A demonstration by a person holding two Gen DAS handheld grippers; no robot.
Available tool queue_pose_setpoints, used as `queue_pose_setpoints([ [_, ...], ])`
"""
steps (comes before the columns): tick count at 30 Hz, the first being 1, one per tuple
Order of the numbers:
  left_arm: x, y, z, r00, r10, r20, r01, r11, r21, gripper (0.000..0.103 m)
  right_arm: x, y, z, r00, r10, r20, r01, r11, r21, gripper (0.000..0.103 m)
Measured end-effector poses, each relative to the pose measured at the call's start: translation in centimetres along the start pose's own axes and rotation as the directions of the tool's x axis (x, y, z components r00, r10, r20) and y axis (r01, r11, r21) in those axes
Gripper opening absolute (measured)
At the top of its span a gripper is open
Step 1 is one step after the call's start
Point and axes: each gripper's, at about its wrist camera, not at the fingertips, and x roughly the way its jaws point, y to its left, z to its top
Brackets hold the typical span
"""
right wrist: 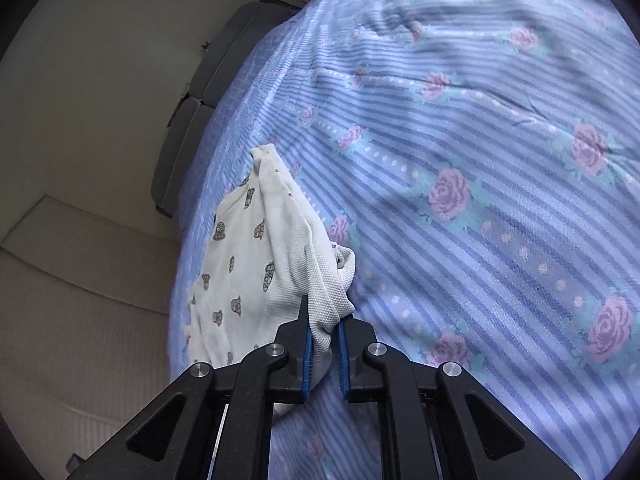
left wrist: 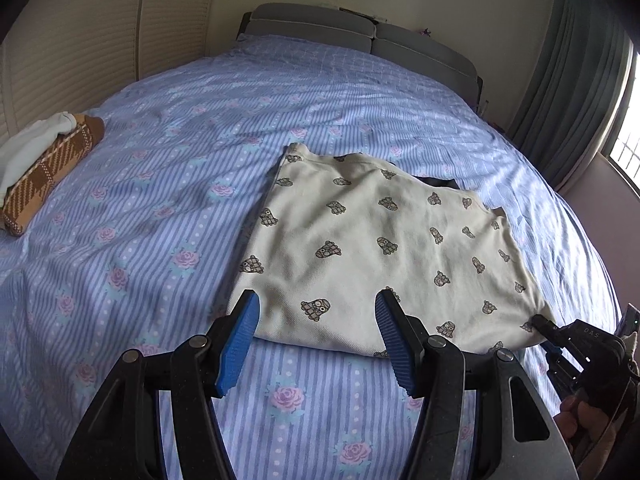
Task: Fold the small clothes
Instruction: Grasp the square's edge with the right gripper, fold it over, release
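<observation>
**Right tongs pinched on the shirt corner, left tongs spread above the hem**

I take the cream printed shirt (left wrist: 372, 248) as my landmark; it lies flat on the blue striped rose bedsheet (left wrist: 168, 184). My right gripper (right wrist: 324, 344) has its jaws squeezed narrow on a bunched corner of the shirt, cloth pressed between the blue pads (right wrist: 307, 356). In the left wrist view that same gripper (left wrist: 538, 322) sits at the shirt's near right corner. My left gripper (left wrist: 316, 312) stands wide apart over the shirt's near edge, nothing between its fingers. Well to the left of the shirt lies a brown plaid folded garment (left wrist: 52, 168) with a white piece (left wrist: 32, 148) on top. Beyond the shirt stands the grey headboard (left wrist: 360, 40).
</observation>
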Motion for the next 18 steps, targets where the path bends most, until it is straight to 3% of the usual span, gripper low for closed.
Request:
queue_pose_setpoints([
  [5,-1.7,2.7,0.9,1.000,0.006,0.027,-0.005,0.999,-0.049,0.059,-1.9,7.2,-0.6,0.993,-0.018,0.118,0.050,0.961,-0.271,0.010],
  [9,-3.3,5.5,1.5,0.999,0.015,0.047,-0.011,0.996,-0.087,0.059,-0.9,13.7,-2.1,0.993,0.061,0.100,-0.007,0.880,-0.474,0.010],
  [11,-4.0,7.1,1.8,0.998,0.021,0.053,-0.015,0.994,-0.104,0.059,0.1,17.1,-3.9,0.993,0.098,0.065,-0.043,0.817,-0.575,0.010],
  [14,-4.9,9.4,2.0,0.997,0.038,0.064,-0.029,0.991,-0.130,0.060,2.2,21.8,-7.9,0.993,0.118,-0.001,-0.083,0.692,-0.717,0.010],
  [18,-5.9,12.3,1.8,0.995,0.062,0.073,-0.050,0.985,-0.162,0.062,6.0,25.0,-14.9,0.991,0.068,-0.113,-0.132,0.506,-0.852,0.010],
])
